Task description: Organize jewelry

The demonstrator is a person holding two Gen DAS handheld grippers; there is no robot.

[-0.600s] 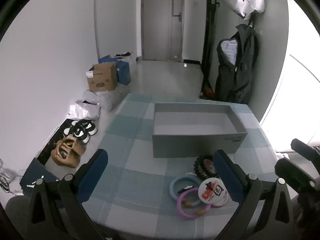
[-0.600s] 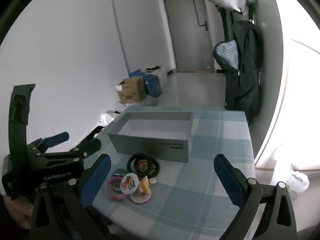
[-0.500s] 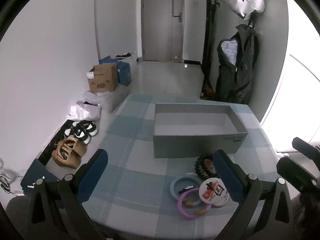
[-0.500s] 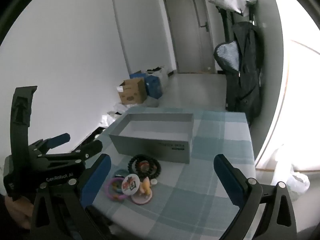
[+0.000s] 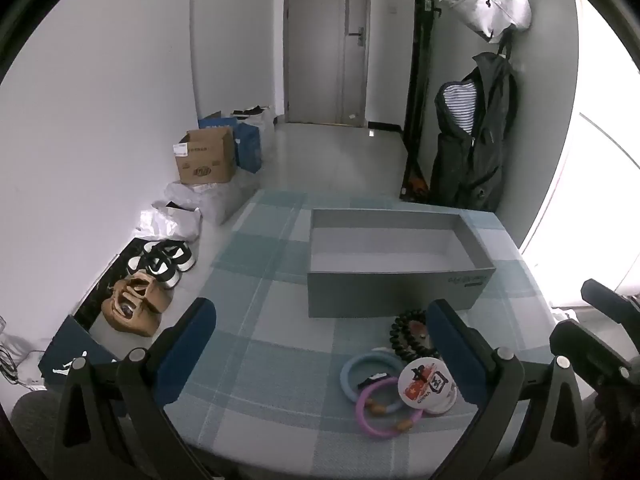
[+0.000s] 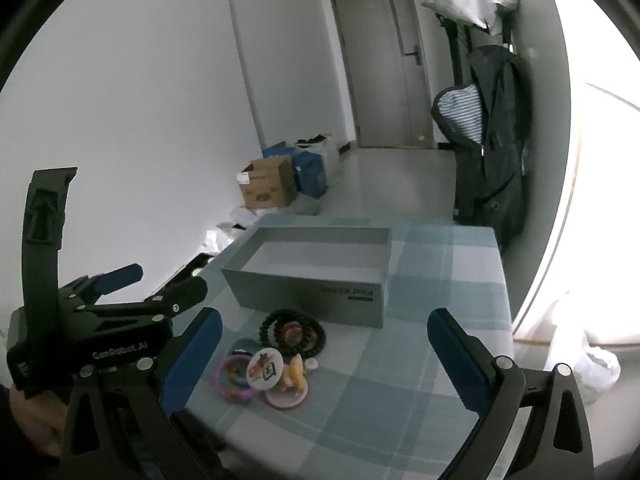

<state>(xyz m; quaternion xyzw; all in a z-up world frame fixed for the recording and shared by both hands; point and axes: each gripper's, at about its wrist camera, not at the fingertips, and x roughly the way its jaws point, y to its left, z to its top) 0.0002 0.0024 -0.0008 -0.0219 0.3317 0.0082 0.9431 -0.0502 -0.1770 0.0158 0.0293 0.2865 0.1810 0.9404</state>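
Note:
An open grey box stands on a blue-checked tablecloth. In front of it lies a small pile: a black bead bracelet, a light blue ring, a pink ring, a round white badge and a small orange figure on a pink disc. My left gripper is open and empty, left of the pile. My right gripper is open and empty above the table's near edge; its fingers show at the left view's right edge.
The table's left edge drops to a floor with shoes, bags and cardboard boxes. A dark jacket hangs on the right wall by a bright window. A closed door is at the back.
Both grippers have shifted very slightly; the right one has eased a little nearer the pile. Both stay open and nothing on the table has moved.

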